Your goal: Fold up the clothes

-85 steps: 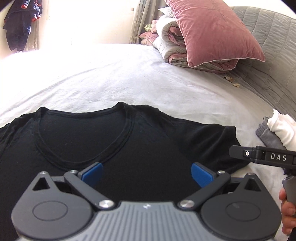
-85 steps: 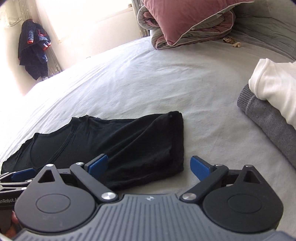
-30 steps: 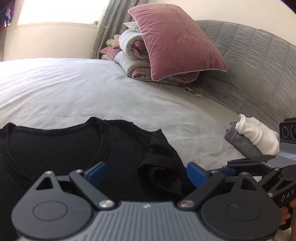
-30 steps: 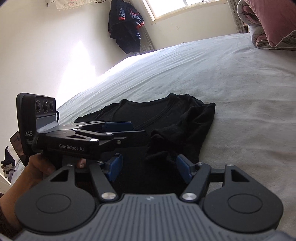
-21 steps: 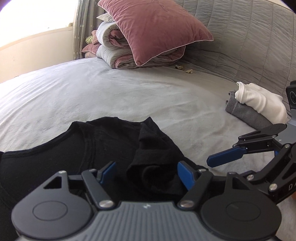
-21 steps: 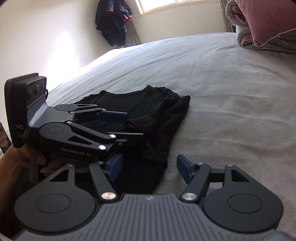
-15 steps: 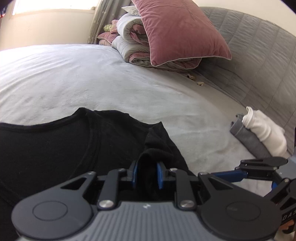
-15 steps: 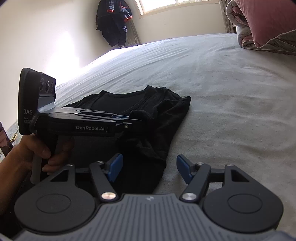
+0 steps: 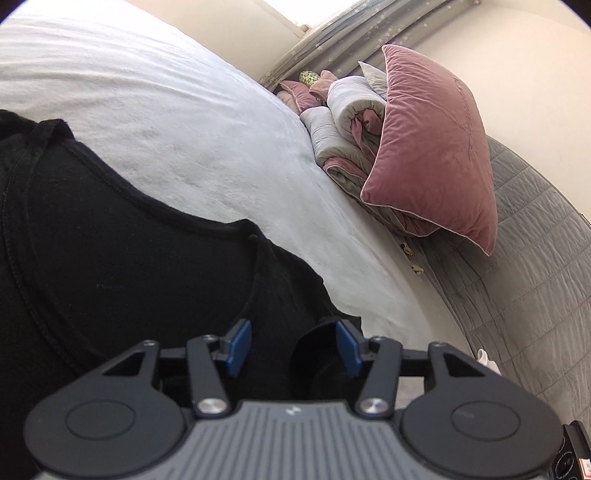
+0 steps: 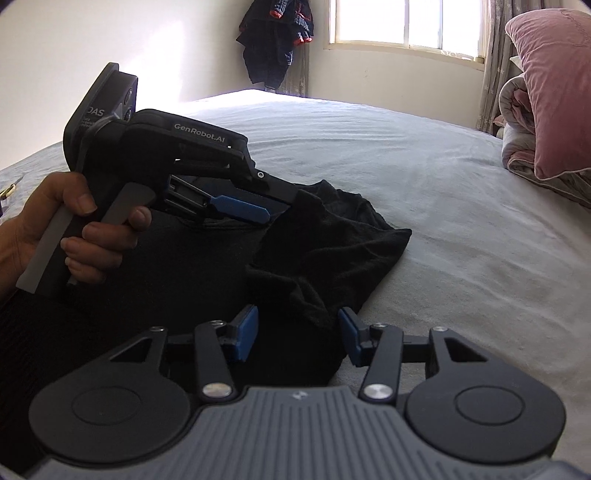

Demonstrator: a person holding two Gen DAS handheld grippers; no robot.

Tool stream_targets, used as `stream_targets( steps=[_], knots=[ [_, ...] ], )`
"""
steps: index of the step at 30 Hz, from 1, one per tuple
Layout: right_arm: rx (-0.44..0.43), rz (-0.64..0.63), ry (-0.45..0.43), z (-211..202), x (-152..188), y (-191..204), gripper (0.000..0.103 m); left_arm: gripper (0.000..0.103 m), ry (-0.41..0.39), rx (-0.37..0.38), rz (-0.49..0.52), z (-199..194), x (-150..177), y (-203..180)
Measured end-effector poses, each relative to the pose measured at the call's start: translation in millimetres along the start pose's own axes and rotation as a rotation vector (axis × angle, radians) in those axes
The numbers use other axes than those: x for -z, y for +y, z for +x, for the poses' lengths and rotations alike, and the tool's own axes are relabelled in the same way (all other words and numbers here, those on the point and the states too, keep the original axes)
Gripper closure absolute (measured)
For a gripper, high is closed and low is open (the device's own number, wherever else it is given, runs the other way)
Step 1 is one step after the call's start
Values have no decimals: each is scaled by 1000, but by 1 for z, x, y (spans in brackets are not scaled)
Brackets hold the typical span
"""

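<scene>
A black T-shirt (image 9: 110, 258) lies on the grey-white bed, its right sleeve folded in over the body; it also shows in the right wrist view (image 10: 325, 251). My left gripper (image 9: 293, 347) is half open with a fold of the sleeve standing between its blue pads, not pinched. In the right wrist view the left gripper (image 10: 255, 206) hovers just above the shirt's shoulder. My right gripper (image 10: 297, 334) is half open, low over the folded sleeve's near edge, holding nothing.
A pink pillow (image 9: 432, 147) leans on rolled quilts (image 9: 343, 125) at the head of the bed, by the grey quilted headboard (image 9: 535, 277). A dark jacket (image 10: 275, 40) hangs in the corner by the window (image 10: 402, 26). Bare bed sheet (image 10: 480, 240) lies right of the shirt.
My left gripper, shut on the sleeve half a second ago, has opened and let go. It has tilted and moved over the shirt. My right gripper has narrowed and come closer to the sleeve.
</scene>
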State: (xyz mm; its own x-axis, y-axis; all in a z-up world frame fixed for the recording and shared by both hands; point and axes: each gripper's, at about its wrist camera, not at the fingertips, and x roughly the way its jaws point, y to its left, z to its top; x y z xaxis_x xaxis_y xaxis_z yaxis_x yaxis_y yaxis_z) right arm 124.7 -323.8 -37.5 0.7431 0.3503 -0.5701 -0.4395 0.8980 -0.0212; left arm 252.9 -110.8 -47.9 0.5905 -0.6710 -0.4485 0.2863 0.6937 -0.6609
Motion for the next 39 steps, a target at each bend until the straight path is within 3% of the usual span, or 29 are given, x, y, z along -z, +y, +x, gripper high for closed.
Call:
stream_targets(
  steps=[9,13,15,17,18,21,25,29,35,39],
  knots=[
    [126,-190,-48,5,2,27,61,43,-19,60,2,4,4,-1],
    [146,-245,-78,5,2,36,61,46,-15,30,10,10,5,-4],
    [138,-271,-74,7,2,40,64,58,-7,7,27,13,5,-8],
    [132,-287,-44,13,3,42,83,95,11,-19,39,16,2,-10],
    [132,-279,-31,15,3,40,99,100,15,-34,45,17,1,-11],
    [117,-191,-57,9,-4,29,99,101,4,-56,65,11,-5,-15],
    [21,-14,-128,-5,-18,15,99,102,-5,-69,83,1,-17,-19],
    [-62,108,-143,-1,-29,19,99,102,-1,-99,118,-4,-30,-22],
    [-146,101,-58,18,-30,39,97,102,1,-212,109,-6,-32,-10],
    [-143,114,12,23,-27,34,87,102,-37,-272,82,-13,-20,1]
  ],
)
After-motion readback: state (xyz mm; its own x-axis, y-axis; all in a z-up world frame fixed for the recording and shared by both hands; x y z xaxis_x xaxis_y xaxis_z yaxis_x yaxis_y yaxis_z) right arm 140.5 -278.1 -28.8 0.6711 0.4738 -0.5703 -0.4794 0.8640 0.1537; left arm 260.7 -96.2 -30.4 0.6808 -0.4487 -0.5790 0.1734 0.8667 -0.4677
